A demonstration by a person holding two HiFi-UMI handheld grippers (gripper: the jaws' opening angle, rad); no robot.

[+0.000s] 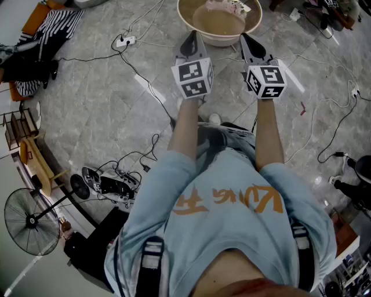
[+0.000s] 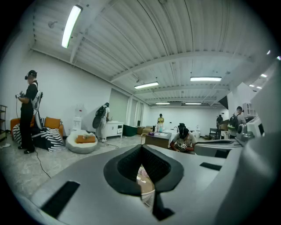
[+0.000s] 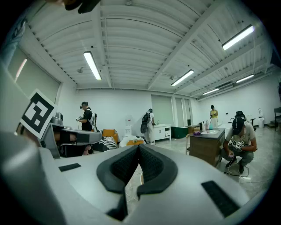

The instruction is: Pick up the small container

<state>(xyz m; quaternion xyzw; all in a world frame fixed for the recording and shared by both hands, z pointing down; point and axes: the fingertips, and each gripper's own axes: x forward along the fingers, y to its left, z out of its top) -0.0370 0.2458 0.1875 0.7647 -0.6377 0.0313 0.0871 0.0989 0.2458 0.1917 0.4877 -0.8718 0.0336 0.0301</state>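
My left gripper (image 1: 190,38) and right gripper (image 1: 249,40) are held side by side in front of me, pointing at a round beige table (image 1: 200,30) at the top of the head view. Small pink and white items (image 1: 227,6) lie on its far part; I cannot tell which is the small container. In the left gripper view the left gripper (image 2: 141,151) has its black pads meeting at the tips, with nothing between them. The right gripper (image 3: 138,151) is likewise shut and empty in its own view. Both hang in the air, short of the table.
Cables (image 1: 145,81) and a power strip (image 1: 125,41) lie on the grey marble floor. A fan (image 1: 29,220) stands at the lower left, with striped cushions (image 1: 55,26) at the upper left. Several people (image 2: 27,112) stand or crouch around the room, beside a wooden desk (image 3: 206,147).
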